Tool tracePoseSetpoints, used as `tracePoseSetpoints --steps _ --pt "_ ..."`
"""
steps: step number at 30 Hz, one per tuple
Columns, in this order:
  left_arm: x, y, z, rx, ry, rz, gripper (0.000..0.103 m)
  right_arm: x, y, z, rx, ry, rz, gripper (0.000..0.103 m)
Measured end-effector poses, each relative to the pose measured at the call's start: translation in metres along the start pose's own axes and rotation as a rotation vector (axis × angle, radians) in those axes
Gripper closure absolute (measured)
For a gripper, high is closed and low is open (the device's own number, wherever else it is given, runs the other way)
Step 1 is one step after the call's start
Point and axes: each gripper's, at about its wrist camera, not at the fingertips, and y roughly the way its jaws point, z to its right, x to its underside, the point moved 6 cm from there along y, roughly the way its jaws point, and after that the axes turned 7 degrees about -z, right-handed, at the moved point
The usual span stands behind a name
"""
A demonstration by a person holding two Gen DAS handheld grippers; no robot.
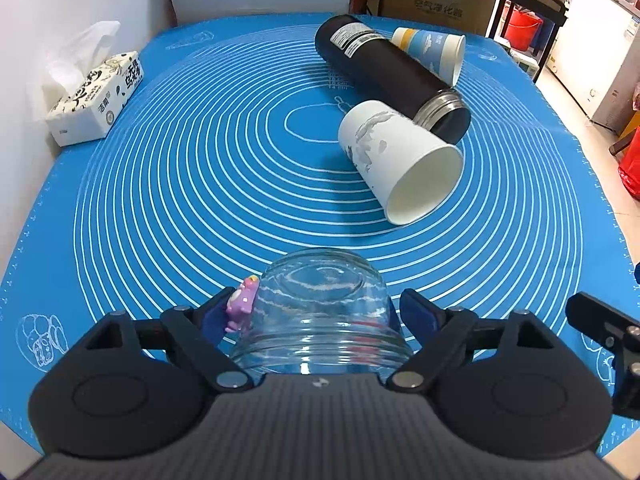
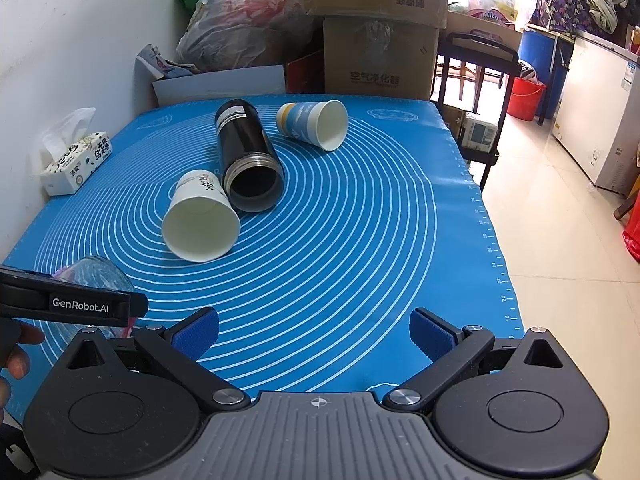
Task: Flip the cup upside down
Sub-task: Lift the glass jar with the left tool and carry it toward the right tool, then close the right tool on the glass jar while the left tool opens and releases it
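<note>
Room: stacked cardboard boxes [image 2: 376, 56] and a white wall beyond the counter, well ahead of both hand-held grippers.
Counter: covered by a blue ringed mat [image 1: 200, 200].
Flask: black flask [image 1: 390, 76] on its side ahead, between two toppled paper cups.
Glass cup [image 1: 320, 312]: clamped in the left hand-held gripper [image 1: 320, 316], seemingly base forward.
Right hand-held gripper [image 2: 314, 334]: fingers apart, holding nothing.

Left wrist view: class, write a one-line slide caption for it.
Left gripper grips a clear glass cup, base pointing forward, above the blue mat; two paper cups and a black flask lie beyond.
</note>
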Motion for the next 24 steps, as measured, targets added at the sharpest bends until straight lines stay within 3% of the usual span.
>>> tracePoseSetpoints --steps 7,13,19,24 --pt "-0.006 -0.026 0.002 0.013 0.010 0.058 0.016 -0.001 -0.006 -0.002 0.000 -0.012 0.007 0.000" --pt "-0.015 -0.071 -0.005 0.021 0.019 0.155 0.013 -0.007 -0.015 -0.010 -0.011 -0.027 0.016 0.000" --pt "-0.020 -0.104 -0.036 -0.027 0.011 0.231 0.005 -0.026 -0.028 -0.033 -0.041 -0.080 0.013 0.000" --pt "-0.018 -0.093 -0.070 -0.105 -0.014 0.228 0.005 -0.049 -0.023 -0.061 -0.116 -0.086 -0.057 0.000"
